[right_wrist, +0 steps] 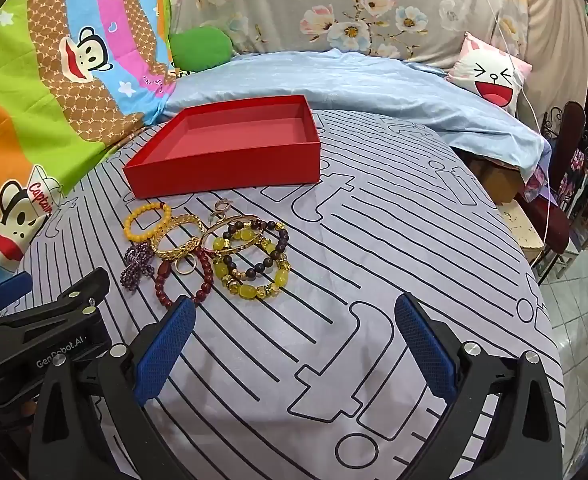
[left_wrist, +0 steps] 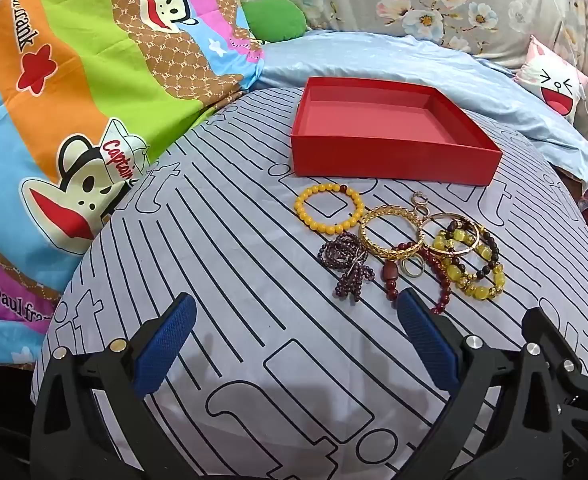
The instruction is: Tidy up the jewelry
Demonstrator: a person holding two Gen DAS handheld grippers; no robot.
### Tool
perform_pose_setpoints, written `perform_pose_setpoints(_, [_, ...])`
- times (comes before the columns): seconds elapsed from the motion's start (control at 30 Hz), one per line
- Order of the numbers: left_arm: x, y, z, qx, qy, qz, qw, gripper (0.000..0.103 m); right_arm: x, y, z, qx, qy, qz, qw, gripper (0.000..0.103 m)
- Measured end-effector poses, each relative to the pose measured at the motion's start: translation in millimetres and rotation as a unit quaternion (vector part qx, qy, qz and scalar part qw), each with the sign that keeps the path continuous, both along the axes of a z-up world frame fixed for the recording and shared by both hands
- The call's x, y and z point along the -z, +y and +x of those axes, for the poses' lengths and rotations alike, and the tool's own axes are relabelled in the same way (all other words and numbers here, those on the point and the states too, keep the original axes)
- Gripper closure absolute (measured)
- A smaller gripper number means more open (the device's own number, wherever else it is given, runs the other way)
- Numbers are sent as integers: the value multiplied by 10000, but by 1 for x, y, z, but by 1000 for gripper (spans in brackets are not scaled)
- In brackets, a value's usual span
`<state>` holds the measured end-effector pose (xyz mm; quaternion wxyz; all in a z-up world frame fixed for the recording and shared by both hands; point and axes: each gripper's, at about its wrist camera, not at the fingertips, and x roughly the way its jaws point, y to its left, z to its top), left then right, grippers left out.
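An empty red box (left_wrist: 390, 152) (right_wrist: 230, 172) sits on the striped grey cloth. In front of it lies a pile of jewelry: an orange bead bracelet (left_wrist: 328, 210) (right_wrist: 147, 222), a gold bangle (left_wrist: 390, 232) (right_wrist: 178, 240), a purple bead string (left_wrist: 346, 266) (right_wrist: 138, 262), a dark red bead bracelet (left_wrist: 434, 276) (right_wrist: 184, 284), a yellow and dark bead bracelet (left_wrist: 474, 264) (right_wrist: 254, 260) and a small ring (left_wrist: 412, 268) (right_wrist: 185, 266). My left gripper (left_wrist: 294, 340) is open and empty, just short of the pile. My right gripper (right_wrist: 294, 340) is open and empty, to the pile's right.
Colourful cartoon bedding (left_wrist: 74, 100) (right_wrist: 34, 100) rises on the left. A light blue sheet (left_wrist: 414, 60) (right_wrist: 354, 80) and a floral cloth (right_wrist: 334, 8) lie behind the box. A smiling-face cushion (right_wrist: 490, 76) is at the back right. The surface drops to a tiled floor (right_wrist: 582, 300) on the right.
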<state>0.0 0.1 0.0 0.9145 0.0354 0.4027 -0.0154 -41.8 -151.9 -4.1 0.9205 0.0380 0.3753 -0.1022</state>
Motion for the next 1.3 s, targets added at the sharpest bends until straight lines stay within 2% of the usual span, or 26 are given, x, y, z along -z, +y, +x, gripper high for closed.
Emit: perform_pose_setpoints(1.3, [0,0,0,4,-3,-10,10000,7,-1,-2,-1,4,-7,42,10000,7])
